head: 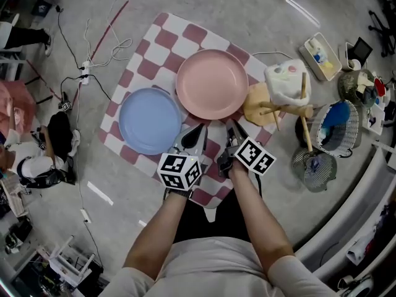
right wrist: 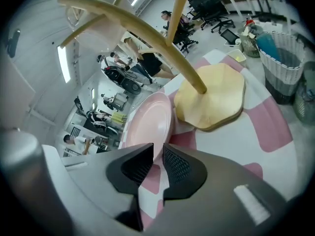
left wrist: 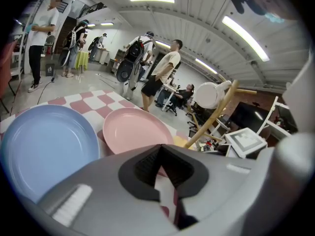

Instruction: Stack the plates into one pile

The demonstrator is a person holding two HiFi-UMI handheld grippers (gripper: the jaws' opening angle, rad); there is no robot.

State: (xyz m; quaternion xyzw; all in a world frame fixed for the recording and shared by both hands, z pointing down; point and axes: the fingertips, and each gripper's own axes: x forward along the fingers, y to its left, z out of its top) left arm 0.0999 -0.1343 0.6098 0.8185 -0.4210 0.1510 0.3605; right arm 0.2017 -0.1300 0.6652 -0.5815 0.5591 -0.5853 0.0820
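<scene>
Pink-checked cloth (head: 161, 48): round blue plate (head: 150, 119) beside round pink plate (head: 212, 83), unstacked. Left gripper (head: 195, 133) and right gripper (head: 235, 130) seemingly closed, empty; next, open onto a rim.

Pink-and-white checkered cloth (head: 185, 26) on grey floor (head: 278, 17), wooden rack (head: 257, 107) at its right edge, wicker basket (head: 319, 130) beyond.
</scene>
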